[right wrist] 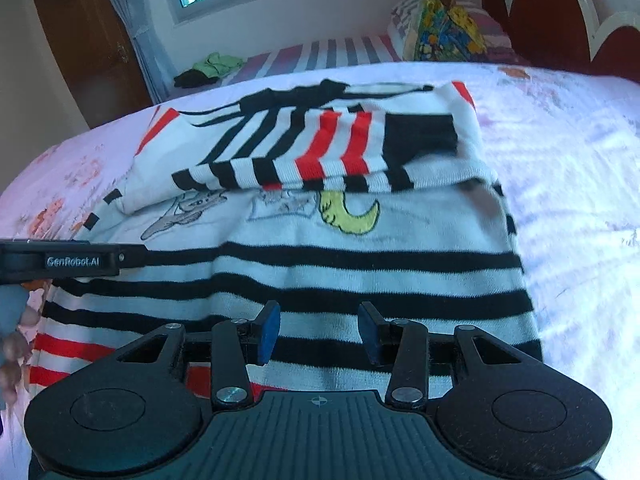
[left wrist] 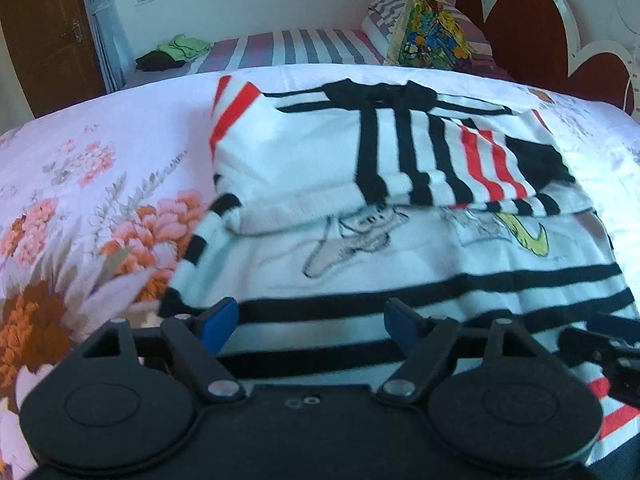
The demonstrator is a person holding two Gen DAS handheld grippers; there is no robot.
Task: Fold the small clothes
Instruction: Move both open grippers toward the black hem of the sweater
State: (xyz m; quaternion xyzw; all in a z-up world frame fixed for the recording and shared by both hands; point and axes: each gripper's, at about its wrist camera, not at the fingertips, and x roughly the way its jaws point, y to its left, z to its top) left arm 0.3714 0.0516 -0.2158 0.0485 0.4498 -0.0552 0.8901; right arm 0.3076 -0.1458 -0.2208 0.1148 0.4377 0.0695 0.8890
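Your left tongs hang just over the near hem of the shirt, their blue pads spread wide with nothing between them. Your right tongs sit the same way over the same striped hem, pads apart and gripping nothing. In the right view, the left tool reaches in from the left edge, level with the black stripes, and your fingers show below it.

The shirt lies flat on the flowered bedspread, in the middle of the bed. It is white with black and red stripes. Both sleeves are folded inward across its upper half, lying on top of the body, with the black collar at the far end. Below the sleeves you can see part of a cartoon print, partly covered by the striped cuffs. The lower part is spread toward you, unfolded.

Beyond the bedspread there is a striped sheet with green and dark clothes, a bright patterned bag against a pillow, and a red scalloped headboard.
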